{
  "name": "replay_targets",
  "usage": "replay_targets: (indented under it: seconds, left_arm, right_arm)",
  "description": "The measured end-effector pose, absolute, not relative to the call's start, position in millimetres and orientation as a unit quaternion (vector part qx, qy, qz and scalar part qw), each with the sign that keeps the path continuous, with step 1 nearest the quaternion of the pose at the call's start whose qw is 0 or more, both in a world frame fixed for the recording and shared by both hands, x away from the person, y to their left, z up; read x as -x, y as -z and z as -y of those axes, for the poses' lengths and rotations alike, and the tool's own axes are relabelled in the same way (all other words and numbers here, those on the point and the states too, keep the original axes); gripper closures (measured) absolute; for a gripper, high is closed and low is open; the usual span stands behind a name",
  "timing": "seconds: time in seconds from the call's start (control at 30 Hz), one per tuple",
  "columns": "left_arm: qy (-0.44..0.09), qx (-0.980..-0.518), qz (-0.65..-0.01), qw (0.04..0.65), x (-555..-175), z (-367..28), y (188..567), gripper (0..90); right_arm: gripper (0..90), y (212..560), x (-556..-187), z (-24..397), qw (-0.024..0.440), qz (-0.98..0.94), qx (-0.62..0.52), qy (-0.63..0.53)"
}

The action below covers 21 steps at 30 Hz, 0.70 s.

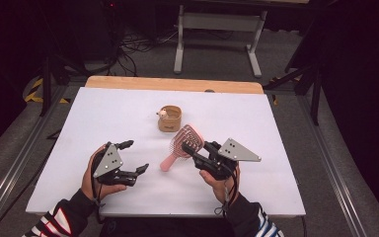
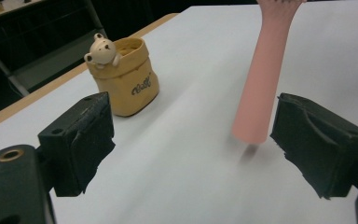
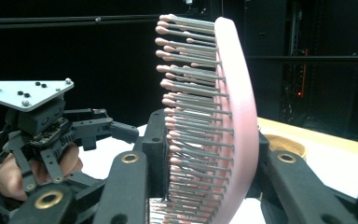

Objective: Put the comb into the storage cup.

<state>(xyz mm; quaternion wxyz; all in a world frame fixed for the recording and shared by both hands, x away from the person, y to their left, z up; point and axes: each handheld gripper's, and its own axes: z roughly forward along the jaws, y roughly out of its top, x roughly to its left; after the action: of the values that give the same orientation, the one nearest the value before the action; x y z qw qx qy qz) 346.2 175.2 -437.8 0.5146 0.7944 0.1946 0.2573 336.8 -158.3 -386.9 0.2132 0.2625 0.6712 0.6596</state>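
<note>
**Inspector A:** High view, first finding: the right gripper (image 1: pixel 193 149) has its fingers clamped on the head of the pink hairbrush (image 1: pixel 180 146), bristles against one pad and the smooth back against the other (the right gripper view confirms it). The brush's long axis slants down and away from those fingers toward the left hand's side, and its handle end hangs just clear of the desk (image 1: pixel 103 108).

**Inspector B:** And the left gripper (image 1: pixel 134 157)?

**Inspector A:** Fingers spread wide, nothing pressed. In the left gripper view the handle (image 2: pixel 261 79) stands between them, close to the right-hand finger (image 2: pixel 319 140), well apart from the other. The yellow pouch (image 1: pixel 170 118) lies beyond the fingers, nearer the brush head. I judge the right hand carries it alone.
</note>
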Motion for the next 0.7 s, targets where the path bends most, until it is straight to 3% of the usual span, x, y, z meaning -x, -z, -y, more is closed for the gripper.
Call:
replay_targets:
  seconds: [0.13, 0.7]
  left_arm:
    - [-0.26, -0.797, -0.202, 0.506, -345, -185, 439, 8.6]
    - [-0.248, -0.795, -0.229, 0.504, -333, -225, 459, 7.7]
  right_arm:
    - [63.8, 385, -336, 160, 0.218, -0.67, -0.26, -0.66]
    - [63.9, 378, -336, 172, 0.231, -0.658, -0.26, -0.668]
